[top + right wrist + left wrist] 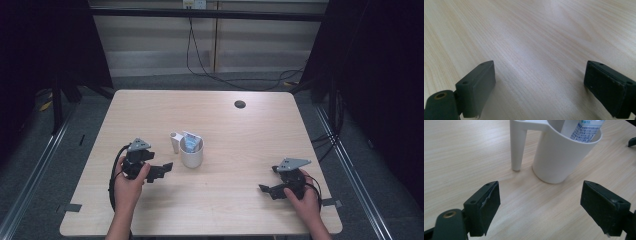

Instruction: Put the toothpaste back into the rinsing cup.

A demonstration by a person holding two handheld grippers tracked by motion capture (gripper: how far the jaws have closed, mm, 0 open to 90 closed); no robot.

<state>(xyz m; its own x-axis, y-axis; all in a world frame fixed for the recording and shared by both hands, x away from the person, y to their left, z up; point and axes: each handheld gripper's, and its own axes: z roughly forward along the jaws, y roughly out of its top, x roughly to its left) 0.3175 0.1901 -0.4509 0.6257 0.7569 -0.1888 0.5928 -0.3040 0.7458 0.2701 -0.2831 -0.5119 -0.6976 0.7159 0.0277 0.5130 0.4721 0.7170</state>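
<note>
Facing white cup [559, 157], left claw [540, 205] agape

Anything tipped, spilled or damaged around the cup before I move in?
Nothing stands out. The white cup stands upright on the table, with the tube leaning inside it. The left gripper is open just short of it, and no spill shows.

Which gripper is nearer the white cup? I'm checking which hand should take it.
Left. The left gripper sits just beside the white cup, jaws open toward it. The right gripper rests farther off, near the table's front right, jaws open.
</note>
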